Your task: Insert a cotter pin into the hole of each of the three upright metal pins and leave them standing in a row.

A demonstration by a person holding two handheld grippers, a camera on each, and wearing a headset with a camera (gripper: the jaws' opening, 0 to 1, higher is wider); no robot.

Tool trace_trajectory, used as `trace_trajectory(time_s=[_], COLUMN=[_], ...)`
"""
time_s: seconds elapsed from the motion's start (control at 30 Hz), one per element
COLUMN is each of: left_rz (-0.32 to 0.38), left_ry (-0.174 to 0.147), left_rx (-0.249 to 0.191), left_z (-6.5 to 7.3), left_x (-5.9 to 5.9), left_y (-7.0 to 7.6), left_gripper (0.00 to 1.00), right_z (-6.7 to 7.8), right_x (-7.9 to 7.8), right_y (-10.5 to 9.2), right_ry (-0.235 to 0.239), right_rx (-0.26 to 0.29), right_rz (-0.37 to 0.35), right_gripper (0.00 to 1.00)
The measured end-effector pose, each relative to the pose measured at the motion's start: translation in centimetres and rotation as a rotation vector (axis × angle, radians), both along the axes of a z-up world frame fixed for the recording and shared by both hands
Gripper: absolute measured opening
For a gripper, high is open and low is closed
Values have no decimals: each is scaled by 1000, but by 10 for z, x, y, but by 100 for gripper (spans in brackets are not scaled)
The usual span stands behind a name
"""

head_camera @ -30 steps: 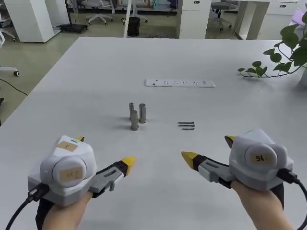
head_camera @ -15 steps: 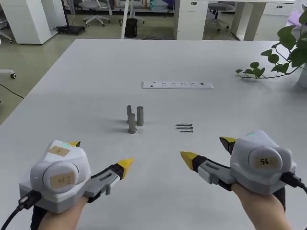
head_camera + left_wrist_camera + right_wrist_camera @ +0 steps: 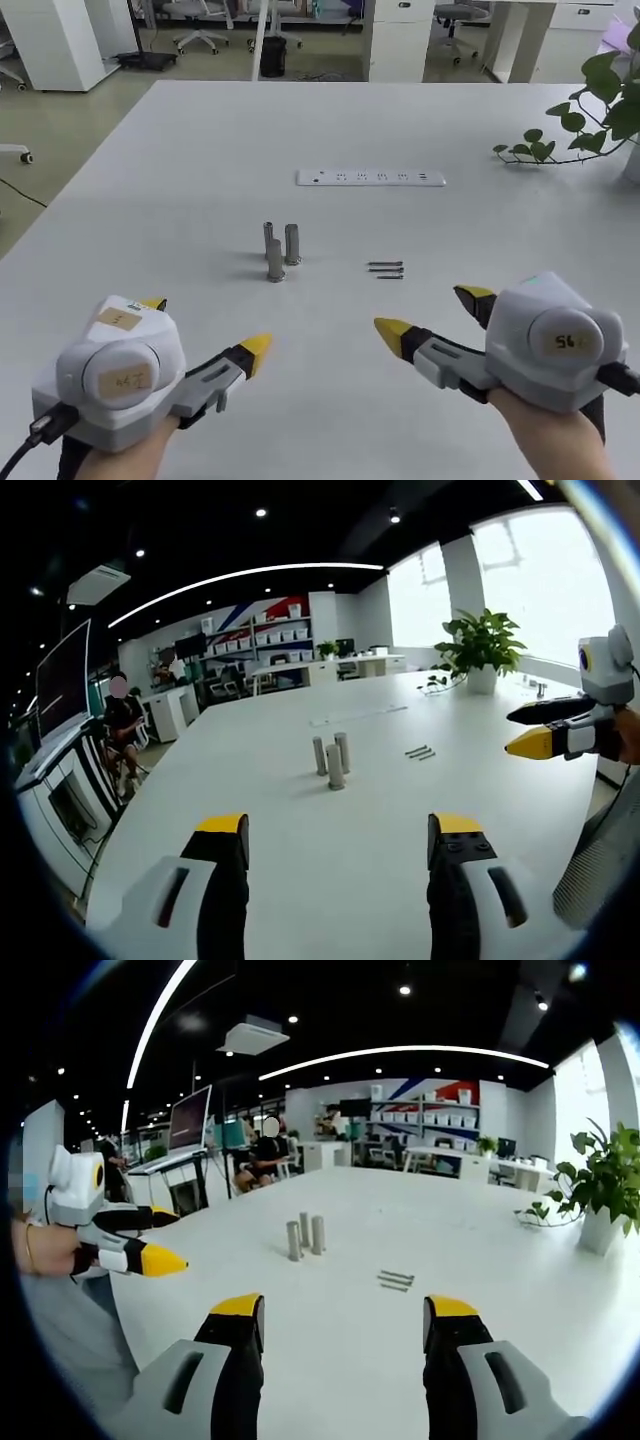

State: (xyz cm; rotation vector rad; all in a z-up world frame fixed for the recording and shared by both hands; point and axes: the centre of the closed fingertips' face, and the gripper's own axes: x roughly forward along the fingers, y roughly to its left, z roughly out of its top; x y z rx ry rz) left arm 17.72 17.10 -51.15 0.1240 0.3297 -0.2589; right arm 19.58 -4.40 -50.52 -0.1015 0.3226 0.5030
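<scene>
1. Near the centre of the head view, three upright metal pins (image 3: pixel 278 250) stand close together on the white table (image 3: pixel 420 120). Two are at the back and one is in front.
2. Right of the metal pins, and apart from them, three cotter pins (image 3: pixel 386 270) lie flat on the table, parallel and just beside one another. No cotter pin sits in any metal pin.
3. At lower left of the head view, the left gripper (image 3: pixel 204 325) is held above the table, its yellow-tipped jaws spread wide and holding nothing. The left gripper view confirms this: bare tabletop shows between both jaws, with the metal pins above them near frame centre.
4. At lower right of the head view, the right gripper (image 3: pixel 431 313) is likewise held above the table, jaws wide apart and holding nothing. In the right gripper view the cotter pins lie above its jaws, slightly right of centre.
5. Both grippers are well apart from the metal pins and the cotter pins, and neither touches them.
6. Above the metal pins in the head view, a white power strip (image 3: pixel 370 178) lies flat on the table.
7. At the upper right edge of the head view, a leafy plant (image 3: pixel 600 100) reaches over the table.
</scene>
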Motion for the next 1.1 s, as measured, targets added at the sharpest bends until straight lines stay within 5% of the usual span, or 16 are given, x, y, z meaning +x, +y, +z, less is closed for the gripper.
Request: trace_trajectory(time_s=[0.5,0.57,0.67,0.8,1.1], left_rz=[1,-2,-17,-39,-110], left_ry=[38,37,50,54,48], left_rx=[-36,-66,-44,-69,-8], left_z=[-4,0,4,7,5], left_x=[5,11,22,37,83], left_y=[6,7,10,11,12], left_gripper=[67,66,64,59,51], right_z=[6,2,-3,-3,5], right_x=[-5,-4,-3,-2,10], right_y=[1,-1,-2,-1,2], right_ry=[24,34,62,72,90], right_rx=[-15,-24,-21,-21,33], right_rz=[53,59,66,79,73], right_gripper=[62,62,62,62,61])
